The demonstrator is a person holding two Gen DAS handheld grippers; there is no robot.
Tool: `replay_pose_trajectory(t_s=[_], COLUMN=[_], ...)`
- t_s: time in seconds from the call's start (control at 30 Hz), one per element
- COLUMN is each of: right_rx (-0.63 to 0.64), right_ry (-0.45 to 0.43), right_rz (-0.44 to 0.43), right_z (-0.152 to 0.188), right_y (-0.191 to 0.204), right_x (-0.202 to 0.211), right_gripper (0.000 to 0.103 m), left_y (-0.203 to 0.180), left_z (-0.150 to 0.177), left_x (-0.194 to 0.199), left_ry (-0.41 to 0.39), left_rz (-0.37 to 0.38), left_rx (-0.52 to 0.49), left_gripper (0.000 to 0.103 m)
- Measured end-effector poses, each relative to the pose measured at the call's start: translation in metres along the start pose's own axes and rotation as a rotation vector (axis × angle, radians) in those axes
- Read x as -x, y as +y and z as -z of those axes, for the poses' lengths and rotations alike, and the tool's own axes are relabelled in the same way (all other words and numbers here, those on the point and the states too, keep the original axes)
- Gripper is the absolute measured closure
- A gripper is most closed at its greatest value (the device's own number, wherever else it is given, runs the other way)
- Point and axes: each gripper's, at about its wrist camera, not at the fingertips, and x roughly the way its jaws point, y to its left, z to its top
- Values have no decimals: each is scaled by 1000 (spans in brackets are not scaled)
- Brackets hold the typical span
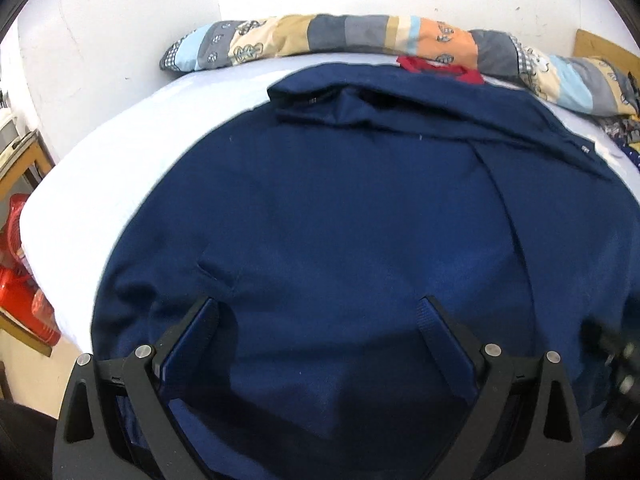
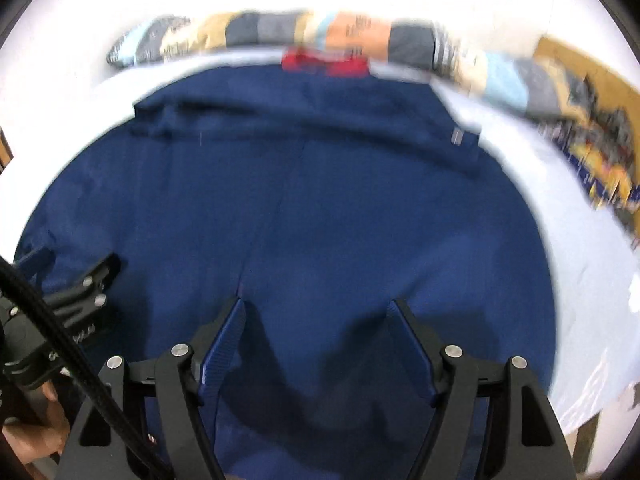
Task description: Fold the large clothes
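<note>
A large navy garment (image 1: 340,208) lies spread flat on the white bed (image 1: 120,152), with a folded band of cloth across its far edge. My left gripper (image 1: 318,306) hovers open over its near part, with nothing between the fingers. In the right wrist view the same navy garment (image 2: 320,208) fills the middle, and my right gripper (image 2: 318,308) stands open above it, holding nothing. The left gripper (image 2: 76,292) shows at that view's left edge, with a hand (image 2: 36,436) below it.
A patchwork quilt (image 1: 360,36) is rolled along the bed's far side against the white wall. A red cloth (image 1: 436,66) peeks out beyond the garment. Red plastic items (image 1: 20,280) sit beside the bed at the left. A patterned cloth (image 2: 600,152) lies at the right.
</note>
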Motion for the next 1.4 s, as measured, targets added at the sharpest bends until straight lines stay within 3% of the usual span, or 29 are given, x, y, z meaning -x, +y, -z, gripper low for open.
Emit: replay_pose_trajectory(t_s=[0.03, 0.13, 0.33, 0.67, 0.87, 1.03, 1.13, 1.2, 1.33, 1.4], right_rx=[-29, -52, -125, -143, -151, -72, -134, -171, -232, -209], right_ry=[32, 20, 8, -68, -100, -49, -82, -104, 18, 14], right_rz=[-9, 12, 56, 30, 59, -12, -76, -56, -83, -84], right_z=[7, 13, 14, 25, 34, 29, 27, 29, 39, 37], right_y=[-2, -4, -3, -9, -4, -11, -30, -44, -67, -66], right_x=[-8, -11, -18, -14, -10, -10, 7, 15, -4, 0], right_gripper=[21, 10, 1, 0, 0, 0, 1, 1, 1, 0], left_y=[0, 1, 1, 0, 1, 17, 38, 49, 51, 52], left_z=[0, 4, 9, 8, 9, -2, -4, -1, 1, -2], left_x=[-1, -2, -3, -5, -5, -2, 4, -4, -9, -5], left_ry=[-7, -18, -66, -66, -64, 35, 41, 95, 120, 125], left_rz=[-11, -16, -15, -16, -2, 61, 52, 51, 90, 129], left_rx=[11, 33, 40, 69, 54, 49, 83, 74, 66, 59], left_gripper=[1, 0, 0, 0, 0, 0, 0, 0, 0, 0])
